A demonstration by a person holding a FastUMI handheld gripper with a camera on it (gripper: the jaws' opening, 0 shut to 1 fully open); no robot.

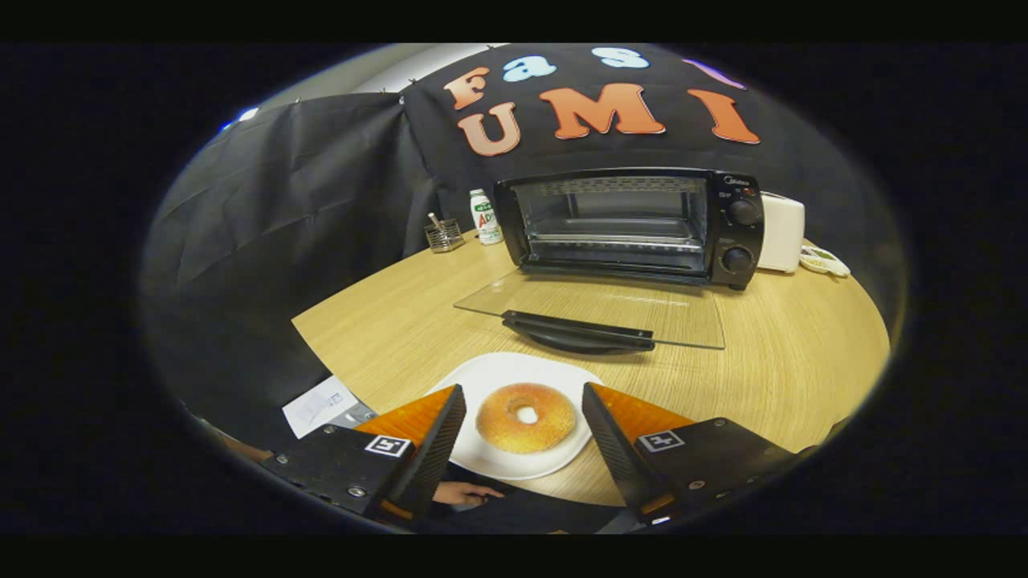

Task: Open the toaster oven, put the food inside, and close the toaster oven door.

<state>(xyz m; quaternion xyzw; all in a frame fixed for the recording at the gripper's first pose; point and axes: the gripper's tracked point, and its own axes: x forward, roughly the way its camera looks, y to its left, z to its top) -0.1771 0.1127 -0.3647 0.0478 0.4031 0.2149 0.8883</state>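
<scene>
Since the counter (747, 361) carries everything, I start there: a pale wood top with the toaster oven (630, 225) at its far side, well beyond my jaws. Its glass door (590, 309) already lies dropped flat toward me, handle nearest, so the cavity stands open. Nearer, a white plate (498, 377) sits just ahead of the gripper (524, 397), holding the food, a sugared doughnut (526, 417). My jaws are spread wide with nothing in them, one finger on each side of the doughnut and neither touching it. Being round, the doughnut has no long axis to line up with; it lies centred between the fingers, the oven mouth straight beyond it.
</scene>
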